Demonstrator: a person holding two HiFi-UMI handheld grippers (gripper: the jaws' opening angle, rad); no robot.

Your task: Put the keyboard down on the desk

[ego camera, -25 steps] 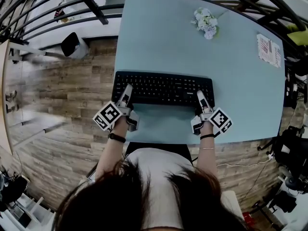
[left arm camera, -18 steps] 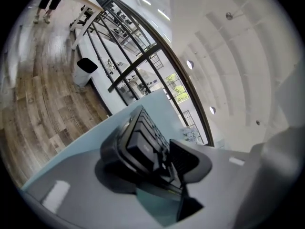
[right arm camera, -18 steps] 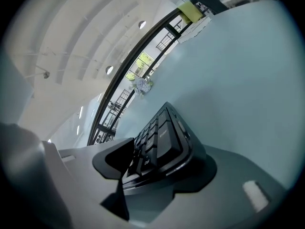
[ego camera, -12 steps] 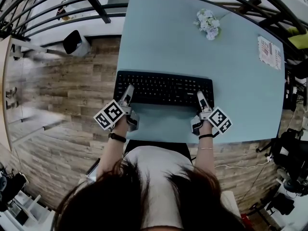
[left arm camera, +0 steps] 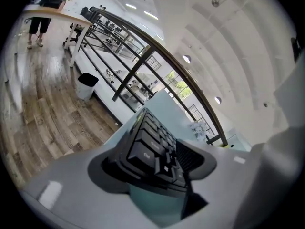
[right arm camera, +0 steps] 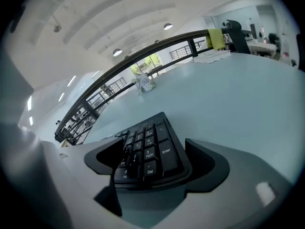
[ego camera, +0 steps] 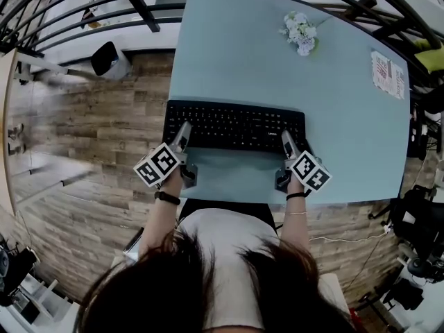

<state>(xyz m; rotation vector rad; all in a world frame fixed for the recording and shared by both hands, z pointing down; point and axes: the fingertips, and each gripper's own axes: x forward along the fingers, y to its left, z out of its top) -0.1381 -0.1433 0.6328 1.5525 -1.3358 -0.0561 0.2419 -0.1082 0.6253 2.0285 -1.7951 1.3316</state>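
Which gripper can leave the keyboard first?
Probably the right gripper: its jaws have just been opening and show gaps beside the keyboard corner between them. Those of the left gripper, also opening, sit closer around its corner.

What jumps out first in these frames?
A black keyboard lies on the pale blue desk, near its front edge. The left tool and right tool sit at its two front corners; their jaws have just been opening, each with a keyboard corner between them but no longer clamped. A small bunch of white flowers lies toward the desk's far side.
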